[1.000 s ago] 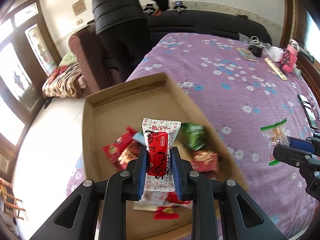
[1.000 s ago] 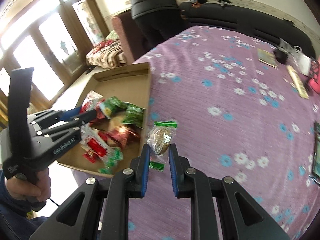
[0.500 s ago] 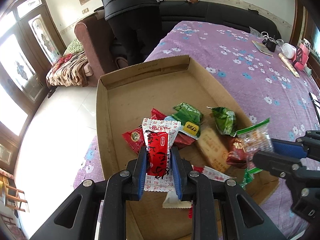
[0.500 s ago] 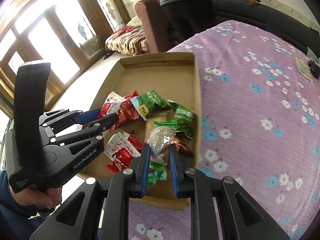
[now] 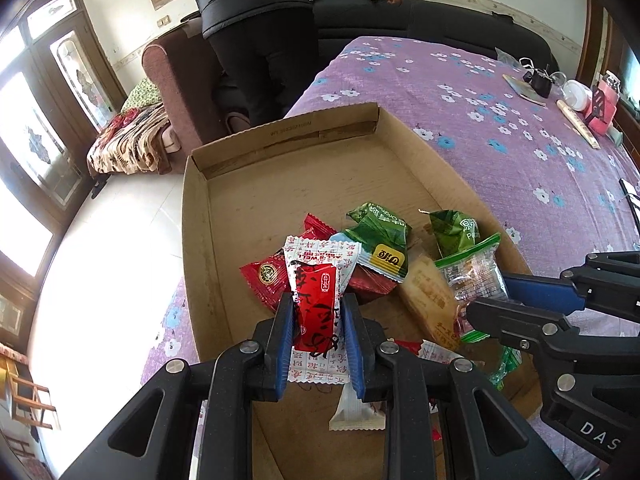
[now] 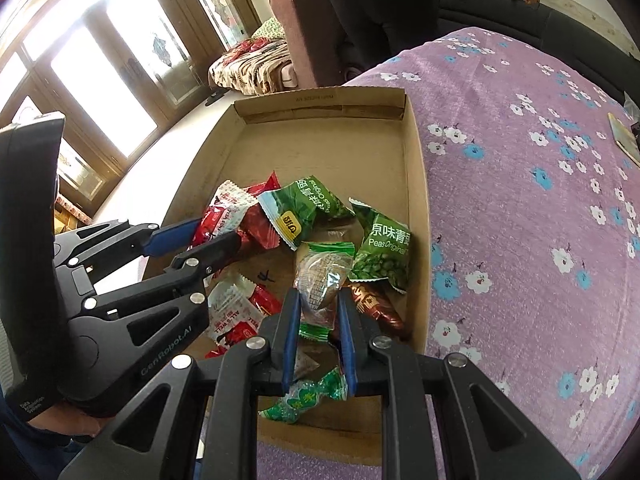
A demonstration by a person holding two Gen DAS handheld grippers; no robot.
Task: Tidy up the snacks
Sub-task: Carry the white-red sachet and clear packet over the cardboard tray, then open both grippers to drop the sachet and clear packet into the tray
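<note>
Your left gripper (image 5: 318, 322) is black with blue pads, and it holds a white packet (image 5: 318, 280) printed in red with a solid red panel. Your right gripper (image 6: 318, 312), also black and blue, holds a clear packet (image 6: 320, 284) with green ends and a brown snack inside. The box (image 6: 416, 184) is plain brown cardboard. Inside lie green pea packets (image 6: 382, 252), red packets (image 5: 266, 278) and a tan one (image 5: 430, 300). The cloth (image 6: 520, 200) is purple with white and blue flowers.
</note>
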